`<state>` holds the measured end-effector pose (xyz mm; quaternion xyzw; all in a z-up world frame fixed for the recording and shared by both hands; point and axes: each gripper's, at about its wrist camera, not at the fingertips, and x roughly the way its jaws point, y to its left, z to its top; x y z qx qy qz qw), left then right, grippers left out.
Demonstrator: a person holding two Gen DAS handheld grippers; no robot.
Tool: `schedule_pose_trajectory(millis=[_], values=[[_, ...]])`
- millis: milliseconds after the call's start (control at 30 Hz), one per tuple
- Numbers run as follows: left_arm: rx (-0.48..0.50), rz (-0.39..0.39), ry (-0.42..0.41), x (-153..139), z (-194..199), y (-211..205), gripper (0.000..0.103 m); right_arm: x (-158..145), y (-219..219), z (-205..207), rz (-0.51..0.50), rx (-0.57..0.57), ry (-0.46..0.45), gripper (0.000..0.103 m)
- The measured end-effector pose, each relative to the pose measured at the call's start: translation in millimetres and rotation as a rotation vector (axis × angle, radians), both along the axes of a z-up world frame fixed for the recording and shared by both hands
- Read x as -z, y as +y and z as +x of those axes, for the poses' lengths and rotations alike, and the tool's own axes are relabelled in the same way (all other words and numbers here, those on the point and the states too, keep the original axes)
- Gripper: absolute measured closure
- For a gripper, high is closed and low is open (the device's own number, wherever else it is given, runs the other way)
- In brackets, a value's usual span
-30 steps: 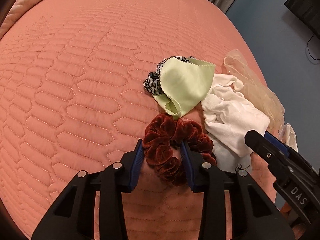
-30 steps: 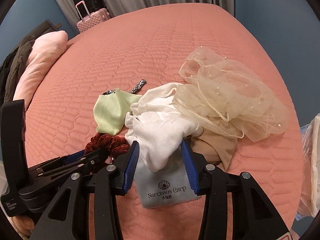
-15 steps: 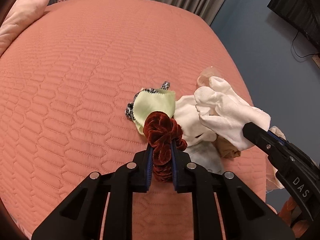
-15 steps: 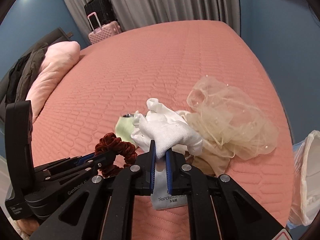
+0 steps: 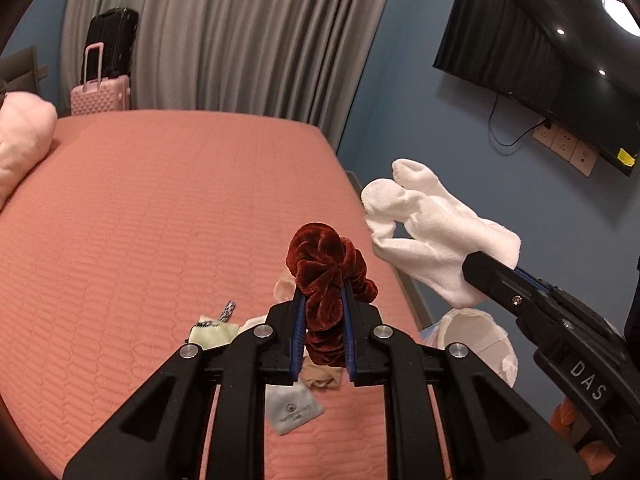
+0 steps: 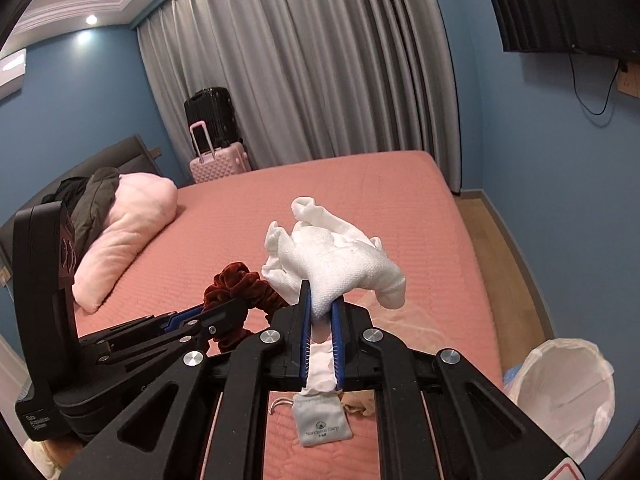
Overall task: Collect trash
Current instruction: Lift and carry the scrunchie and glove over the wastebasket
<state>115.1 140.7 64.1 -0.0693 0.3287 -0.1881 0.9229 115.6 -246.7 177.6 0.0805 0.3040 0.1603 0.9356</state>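
Note:
My left gripper (image 5: 322, 292) is shut on a dark red velvet scrunchie (image 5: 325, 268), held up above the pink quilted bed (image 5: 160, 220). My right gripper (image 6: 320, 294) is shut on a white cloth (image 6: 340, 256), also lifted off the bed. Each gripper shows in the other's view: the right one (image 5: 496, 270) with the white cloth (image 5: 432, 224) at the right, the left one (image 6: 218, 312) with the scrunchie (image 6: 240, 284) at the left. On the bed below lie a grey drawstring pouch (image 6: 322, 422), a light green cloth (image 5: 212, 334), a beige cloth (image 5: 320, 378) and sheer tulle (image 6: 424, 328).
A bin lined with a white bag (image 6: 568, 396) stands on the floor beside the bed, lower right. A pink pillow (image 6: 128, 232) and dark jacket (image 6: 92, 196) lie at the headboard. Suitcases (image 6: 216, 148) stand by the grey curtains; a TV (image 5: 552, 68) hangs on the blue wall.
Both grippers closed, the left on the scrunchie and the right on the white cloth, then rose well above the bed with them. The other items stayed on the quilt.

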Motion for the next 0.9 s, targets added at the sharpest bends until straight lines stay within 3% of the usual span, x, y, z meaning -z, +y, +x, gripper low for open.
schedule_pose_trajectory(millis=[333,900], values=[[0.141,0.0,-0.111,-31.7,-24.3,-52.1,0.087,-46.2,-70.6,-45.1,0.0,0.116,-0.103,0.095],[0.326,0.036,-0.139,-39.9,-57.5,-141.2,0.087,-31.5,-176.4,-90.0,-0.014,0.32,-0.101,0.095]])
